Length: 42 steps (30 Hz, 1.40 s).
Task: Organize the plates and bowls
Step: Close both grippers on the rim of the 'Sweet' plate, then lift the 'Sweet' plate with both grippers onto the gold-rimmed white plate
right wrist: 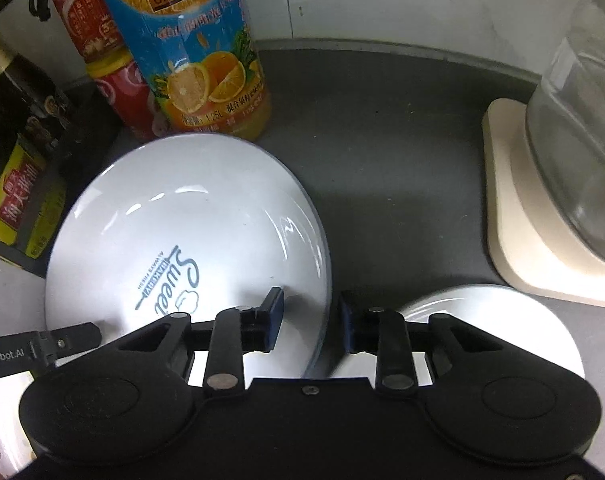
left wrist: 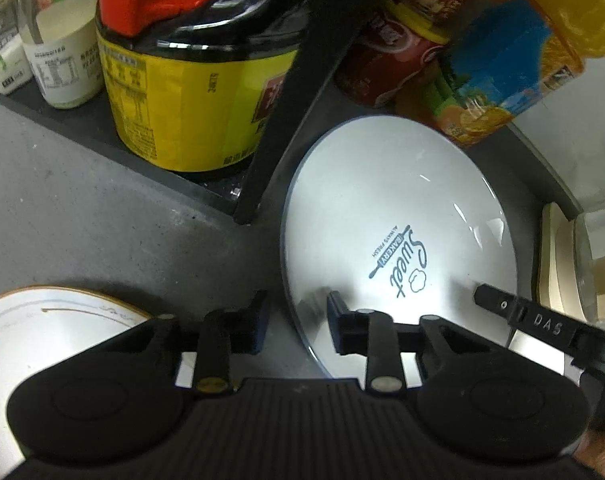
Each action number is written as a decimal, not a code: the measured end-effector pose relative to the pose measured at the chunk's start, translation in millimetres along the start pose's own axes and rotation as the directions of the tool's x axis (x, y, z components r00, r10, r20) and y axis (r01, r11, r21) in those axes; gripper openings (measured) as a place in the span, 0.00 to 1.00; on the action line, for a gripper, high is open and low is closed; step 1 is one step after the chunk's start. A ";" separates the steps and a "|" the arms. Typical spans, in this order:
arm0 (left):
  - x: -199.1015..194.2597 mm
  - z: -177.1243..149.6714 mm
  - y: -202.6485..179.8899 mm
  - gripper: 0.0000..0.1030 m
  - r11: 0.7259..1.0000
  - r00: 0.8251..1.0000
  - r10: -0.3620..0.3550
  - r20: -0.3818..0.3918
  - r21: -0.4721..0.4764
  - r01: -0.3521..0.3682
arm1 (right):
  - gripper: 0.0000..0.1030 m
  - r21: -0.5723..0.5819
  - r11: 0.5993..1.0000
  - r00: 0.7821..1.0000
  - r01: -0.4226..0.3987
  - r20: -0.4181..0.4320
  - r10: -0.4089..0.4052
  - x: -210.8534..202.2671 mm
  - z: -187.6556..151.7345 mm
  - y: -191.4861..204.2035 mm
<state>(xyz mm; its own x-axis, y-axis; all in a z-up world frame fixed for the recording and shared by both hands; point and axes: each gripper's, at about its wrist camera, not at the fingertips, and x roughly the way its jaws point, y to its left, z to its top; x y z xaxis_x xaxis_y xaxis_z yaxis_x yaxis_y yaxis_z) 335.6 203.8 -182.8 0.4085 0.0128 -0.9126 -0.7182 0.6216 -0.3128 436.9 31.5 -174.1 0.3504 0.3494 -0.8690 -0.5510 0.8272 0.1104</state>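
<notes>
A white plate with a blue "Sweet" print (left wrist: 398,236) lies on the grey counter; it also shows in the right wrist view (right wrist: 190,224). My left gripper (left wrist: 296,320) is open, straddling the plate's left rim, one finger over the plate and one outside. My right gripper (right wrist: 312,320) is open, straddling the plate's right rim. The right gripper's fingertip (left wrist: 498,304) reaches over the plate's right edge in the left wrist view. A gold-rimmed white plate (left wrist: 46,328) lies at the lower left. Another white dish (right wrist: 502,320) lies under my right gripper's right finger.
A dark rack (left wrist: 102,120) holds a yellow-labelled sauce bottle (left wrist: 182,92) and small jars (left wrist: 62,52). Red cans (right wrist: 122,92) and an orange juice bottle (right wrist: 198,48) stand behind the plate. A glass jug on a cream base (right wrist: 534,240) stands at the right.
</notes>
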 end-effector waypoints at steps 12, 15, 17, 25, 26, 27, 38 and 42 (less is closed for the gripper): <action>6.3 0.6 1.1 0.20 0.998 0.999 -0.035 0.035 -0.059 0.037 | 0.25 0.076 0.995 0.998 -0.060 -0.015 0.061 3.0 5.3 -12.8; 5.2 0.4 6.3 0.18 0.995 0.998 -0.059 0.027 -0.076 0.061 | 0.20 0.086 0.995 0.998 -0.058 -0.007 0.059 -5.4 2.1 -18.3; 1.4 -0.1 13.3 0.14 0.991 0.997 -0.079 0.011 -0.104 0.079 | 0.18 0.088 0.993 0.997 -0.076 0.005 0.076 -13.5 -1.2 -21.8; -24.7 -0.2 34.1 0.11 0.975 0.986 -0.158 0.054 -0.149 0.164 | 0.08 0.165 0.962 0.975 -0.219 0.060 0.212 -41.2 -20.8 -41.5; -28.2 -1.2 36.6 0.11 0.976 0.986 -0.157 0.055 -0.147 0.164 | 0.08 0.165 0.957 0.970 -0.239 0.074 0.230 -44.8 -21.9 -42.6; -30.7 -2.5 38.5 0.11 0.975 0.986 -0.157 0.057 -0.147 0.164 | 0.08 0.158 0.953 0.965 -0.258 0.090 0.247 -48.6 -23.0 -42.6; -59.4 -21.0 48.3 0.08 0.967 0.981 -0.172 0.090 -0.174 0.186 | 0.09 0.111 0.943 0.945 -0.314 0.127 0.300 -74.9 -33.0 -40.9; -82.4 -26.3 57.1 0.08 0.964 0.979 -0.169 0.114 -0.186 0.188 | 0.09 0.087 0.934 0.934 -0.347 0.127 0.335 -85.6 -37.9 -35.6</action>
<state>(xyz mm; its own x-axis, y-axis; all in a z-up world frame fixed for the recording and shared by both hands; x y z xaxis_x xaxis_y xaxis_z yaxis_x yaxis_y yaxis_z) 246.1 217.7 -132.3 0.5858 -0.0029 -0.8104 -0.7203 0.4565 -0.5223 397.9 -44.6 -121.9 0.2390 0.6591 -0.7131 -0.5705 0.6895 0.4462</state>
